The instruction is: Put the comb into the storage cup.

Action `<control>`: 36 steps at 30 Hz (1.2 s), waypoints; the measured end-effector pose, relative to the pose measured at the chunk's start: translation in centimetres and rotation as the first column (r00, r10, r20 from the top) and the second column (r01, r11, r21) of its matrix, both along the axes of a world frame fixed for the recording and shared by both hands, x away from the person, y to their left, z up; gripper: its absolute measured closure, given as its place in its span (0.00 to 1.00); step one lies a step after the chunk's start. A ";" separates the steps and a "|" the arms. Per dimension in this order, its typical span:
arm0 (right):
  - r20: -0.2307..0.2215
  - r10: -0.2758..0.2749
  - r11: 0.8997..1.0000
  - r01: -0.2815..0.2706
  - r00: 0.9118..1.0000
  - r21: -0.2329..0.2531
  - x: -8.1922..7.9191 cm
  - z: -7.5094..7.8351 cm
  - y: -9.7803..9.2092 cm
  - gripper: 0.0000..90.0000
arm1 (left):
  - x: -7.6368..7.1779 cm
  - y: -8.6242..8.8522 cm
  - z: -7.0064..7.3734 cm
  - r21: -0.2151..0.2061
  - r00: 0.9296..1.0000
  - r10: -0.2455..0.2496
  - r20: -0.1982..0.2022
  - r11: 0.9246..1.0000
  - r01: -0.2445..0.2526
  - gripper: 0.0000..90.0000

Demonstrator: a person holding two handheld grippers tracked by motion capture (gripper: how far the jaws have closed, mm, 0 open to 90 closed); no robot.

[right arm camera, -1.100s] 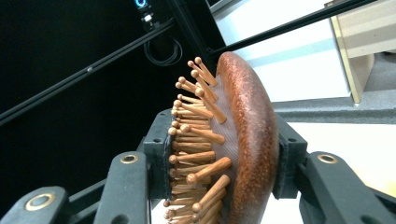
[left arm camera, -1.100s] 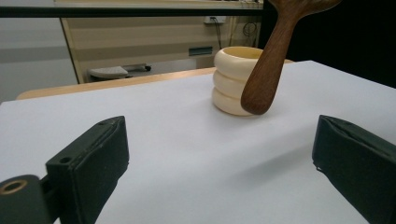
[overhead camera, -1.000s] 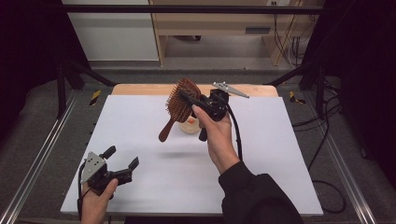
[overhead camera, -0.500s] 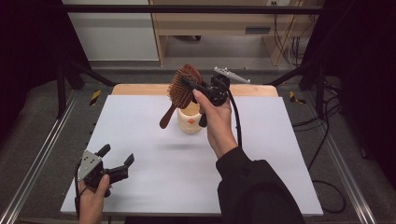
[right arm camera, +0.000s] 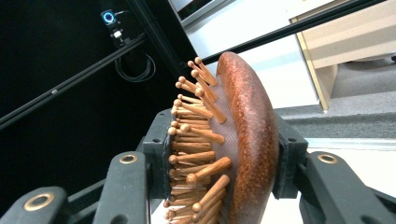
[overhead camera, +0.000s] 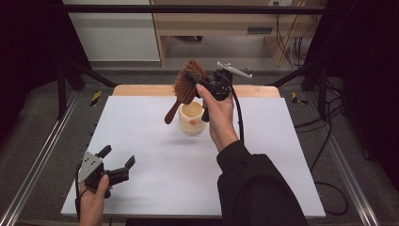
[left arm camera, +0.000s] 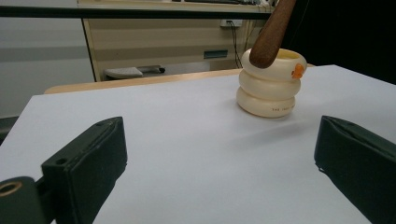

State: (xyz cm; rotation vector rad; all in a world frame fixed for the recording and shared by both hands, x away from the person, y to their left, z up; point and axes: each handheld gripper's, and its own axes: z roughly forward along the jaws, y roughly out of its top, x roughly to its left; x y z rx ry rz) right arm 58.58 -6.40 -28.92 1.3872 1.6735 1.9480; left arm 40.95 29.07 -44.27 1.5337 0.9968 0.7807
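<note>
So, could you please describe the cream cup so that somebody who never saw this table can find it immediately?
Look at the white table, toward its far middle, just below the right tongs that hold a wooden hairbrush. There stands the cream cup, upright, directly under the brush handle. It looks like three stacked rings, with a small orange mark near its rim.

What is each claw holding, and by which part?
The right claw holds the wooden hairbrush by its bristled head. The left claw is open and holds nothing.
</note>
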 end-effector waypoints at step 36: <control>0.049 -0.080 0.997 0.079 0.996 0.021 1.2 3.1 -3.3 0.57 | 0.1 -0.1 -0.2 0.008 1.000 -0.021 -0.008 1.000 0.021 0.03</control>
